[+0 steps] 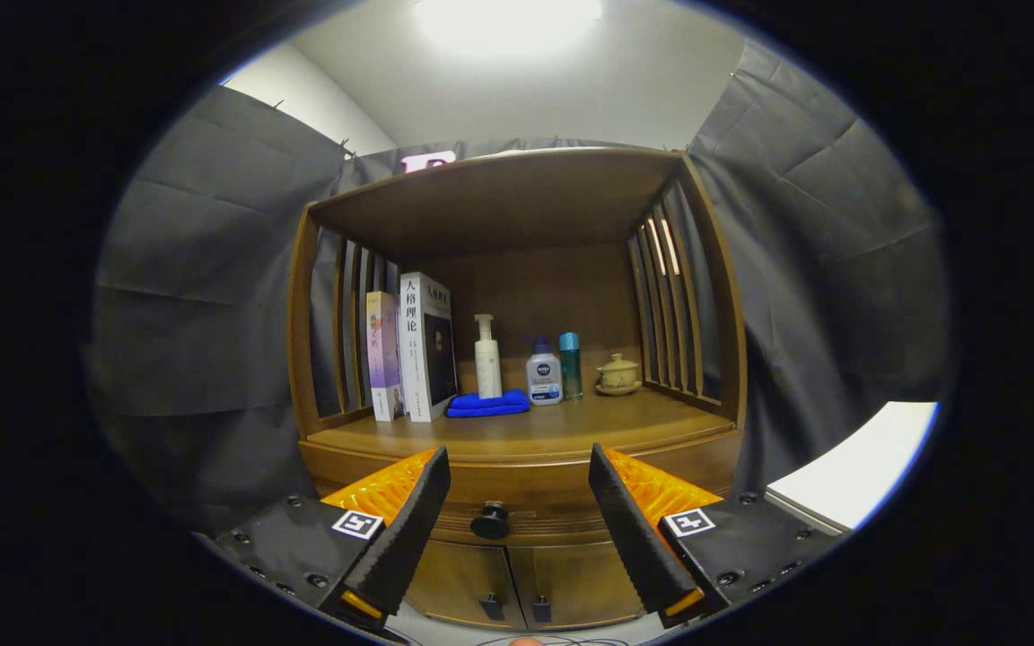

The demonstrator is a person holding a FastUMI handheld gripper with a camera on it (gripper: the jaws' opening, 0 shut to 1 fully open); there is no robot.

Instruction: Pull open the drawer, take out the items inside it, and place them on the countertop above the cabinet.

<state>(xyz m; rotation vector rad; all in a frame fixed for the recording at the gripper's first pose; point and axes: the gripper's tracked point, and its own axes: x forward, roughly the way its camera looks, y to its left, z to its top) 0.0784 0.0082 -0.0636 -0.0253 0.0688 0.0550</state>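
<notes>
A brown wooden cabinet stands ahead of me against the cloth wall. Its drawer sits closed under the countertop, with a dark round knob at its front. My gripper is open, its two fingers spread wide either side of the knob, which lies between them and a little beyond. Nothing is held. The drawer's contents are hidden.
On the countertop stand two books, a white pump bottle, a folded blue cloth, a small white bottle, a teal bottle and a lidded cup. Two lower doors sit below the drawer. A white surface lies to the right.
</notes>
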